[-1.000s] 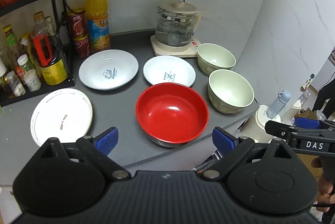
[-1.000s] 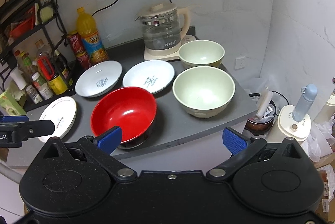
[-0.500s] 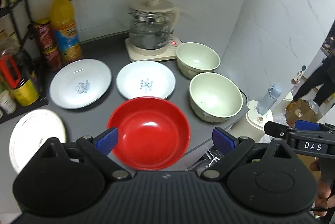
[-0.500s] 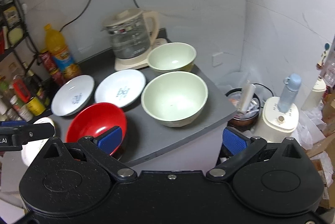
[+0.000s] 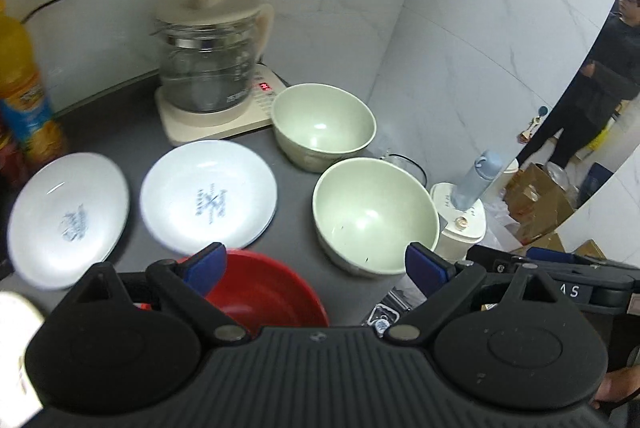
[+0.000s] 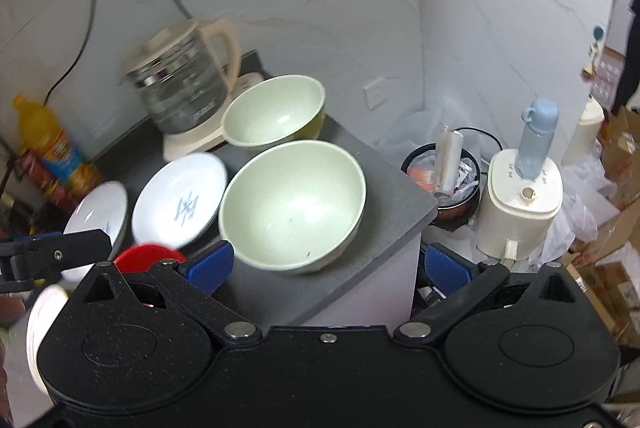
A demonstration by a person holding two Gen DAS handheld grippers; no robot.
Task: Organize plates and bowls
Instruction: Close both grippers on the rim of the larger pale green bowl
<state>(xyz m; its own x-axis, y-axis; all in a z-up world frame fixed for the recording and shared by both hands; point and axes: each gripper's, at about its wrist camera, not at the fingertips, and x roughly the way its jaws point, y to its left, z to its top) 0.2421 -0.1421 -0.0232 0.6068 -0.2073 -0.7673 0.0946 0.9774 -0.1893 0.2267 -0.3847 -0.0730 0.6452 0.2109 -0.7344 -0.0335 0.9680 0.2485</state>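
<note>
The left tool [image 5: 316,264] hung with its blue-padded fingers spread wide and nothing between them, above the near edge of the dark grey surface [image 5: 132,131]. Its left finger sat over the rim of a glossy red round bowl [image 5: 268,296]. The right tool [image 6: 326,264] was likewise spread wide and empty, poised before a pale green ceramic bowl [image 6: 294,203] near the surface's corner. A second pale green bowl [image 6: 276,113] stood just behind the first, beside a glass kettle with a cream lid and base [image 5: 210,55]. Two white shallow plates with blue printed marks, one [image 5: 208,195] left of the green bowls and the other [image 5: 68,216] farther left, lay side by side. A yellow juice bottle [image 5: 24,87] stood at the back left. Beyond the surface's edge, a cream appliance topped by a light blue flask [image 6: 524,203] stood on the floor, with a person in dark clothes [image 5: 592,67] in the background
</note>
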